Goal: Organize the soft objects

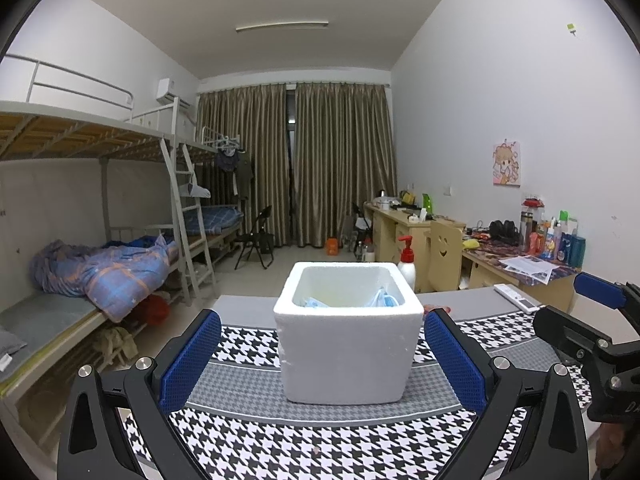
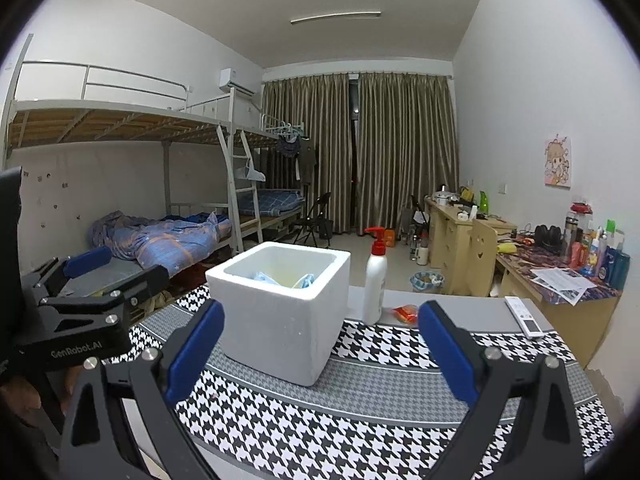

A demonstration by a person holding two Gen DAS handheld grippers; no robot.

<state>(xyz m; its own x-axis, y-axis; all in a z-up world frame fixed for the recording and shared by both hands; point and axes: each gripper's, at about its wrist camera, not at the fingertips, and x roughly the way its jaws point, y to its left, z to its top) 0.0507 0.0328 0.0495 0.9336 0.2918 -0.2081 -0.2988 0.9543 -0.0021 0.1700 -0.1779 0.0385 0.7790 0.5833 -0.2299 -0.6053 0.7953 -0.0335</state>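
Note:
A white foam box [image 1: 347, 336] [image 2: 280, 308] stands upright on the houndstooth cloth [image 1: 320, 444] [image 2: 360, 432]. Light blue face masks [image 1: 384, 299] [image 2: 306, 281] lie inside it, mostly hidden by its walls. My left gripper [image 1: 322, 354] is open, its blue pads either side of the box's near face with nothing held. My right gripper [image 2: 320, 344] is open too, just in front of the box and to its right. Each gripper shows at the edge of the other's view: the right gripper [image 1: 588, 320], the left gripper [image 2: 80, 280].
A white pump bottle with a red top [image 2: 375, 280] [image 1: 406, 262] stands behind the box. A small red packet [image 2: 406, 313] lies beside it. A white remote [image 2: 524, 317] [image 1: 516, 298] rests at the table's right edge. Bunk beds stand left, desks right.

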